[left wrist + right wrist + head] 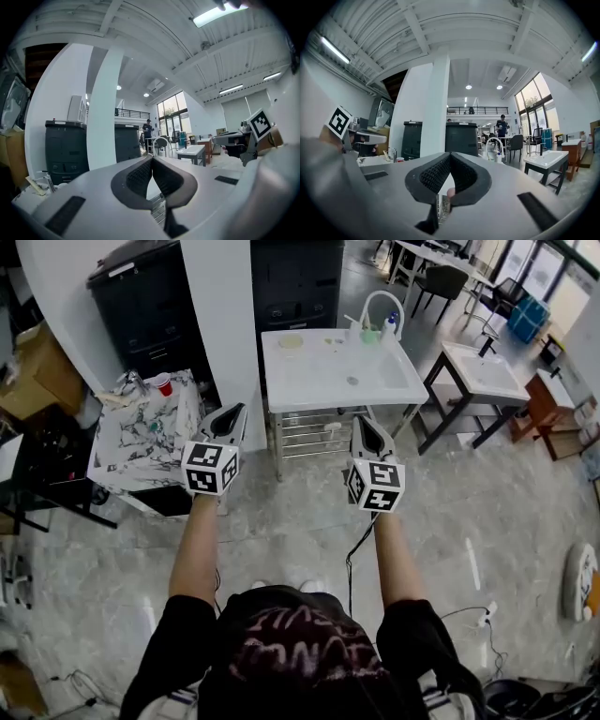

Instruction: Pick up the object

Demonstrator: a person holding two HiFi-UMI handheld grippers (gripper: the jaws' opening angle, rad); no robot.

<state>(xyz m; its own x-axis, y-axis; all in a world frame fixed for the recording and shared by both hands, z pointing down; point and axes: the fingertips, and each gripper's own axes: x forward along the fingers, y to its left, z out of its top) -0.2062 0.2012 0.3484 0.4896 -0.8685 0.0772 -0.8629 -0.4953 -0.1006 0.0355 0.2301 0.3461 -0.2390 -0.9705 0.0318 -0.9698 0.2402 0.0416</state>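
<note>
A person holds 2 grippers above the floor. The left gripper (pixel 236 412) and right gripper (pixel 362 422) have their jaws pressed together, holding nothing. A green cup (pixel 372 334) sits on a white table (pixel 309 371) at 12 o'clock, and a red cup (pixel 164 385) at 10 o'clock. Which one is the object is unclear.

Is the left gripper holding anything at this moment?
No, the left gripper has its jaws pressed together at the tips with nothing between them.

Lab hall (sink tables (pixel 319 371), ceiling beams (pixel 415 28))
</note>
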